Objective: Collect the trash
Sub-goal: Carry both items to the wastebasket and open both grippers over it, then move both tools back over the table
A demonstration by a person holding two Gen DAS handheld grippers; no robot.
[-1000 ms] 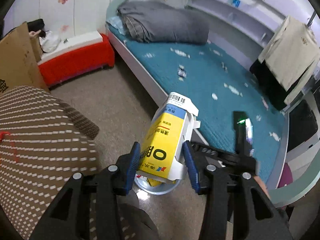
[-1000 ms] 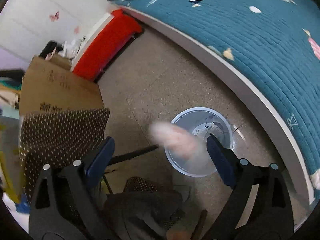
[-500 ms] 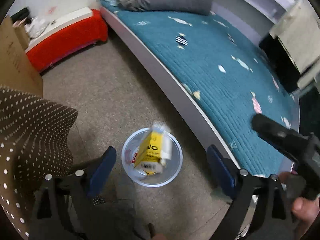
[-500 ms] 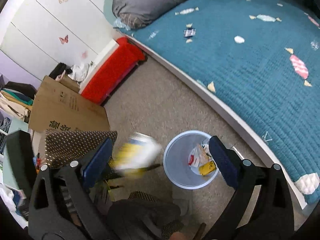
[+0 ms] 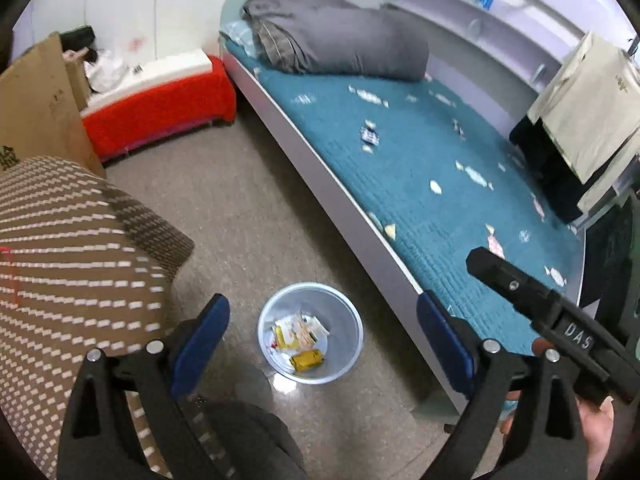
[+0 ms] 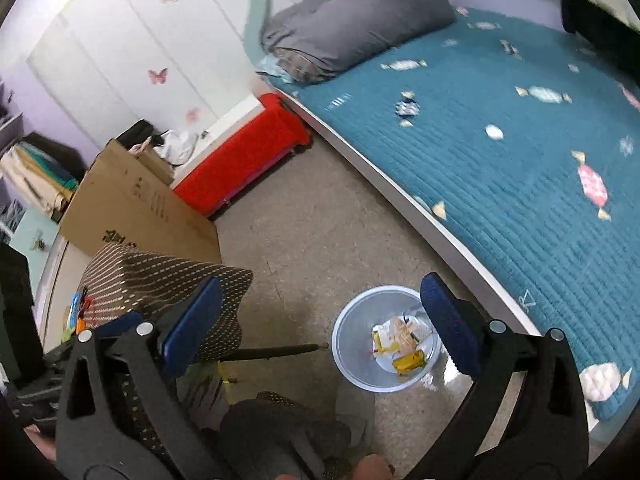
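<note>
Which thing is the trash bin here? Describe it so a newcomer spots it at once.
Start at the bed with the teal quilt, then drop to the floor beside its white side rail. The bin stands there alone: a small, round, pale translucent tub, open on top, with yellow and white wrappers inside, unlike the cardboard and red bench by the wall.

We see a teal quilted bed cover (image 5: 432, 168) with candy prints and a rolled grey duvet (image 5: 340, 46) at its head. Beside the bed stands a red fabric-covered bench (image 6: 244, 156), a flat brown cardboard box (image 6: 132, 208) near it.
</note>
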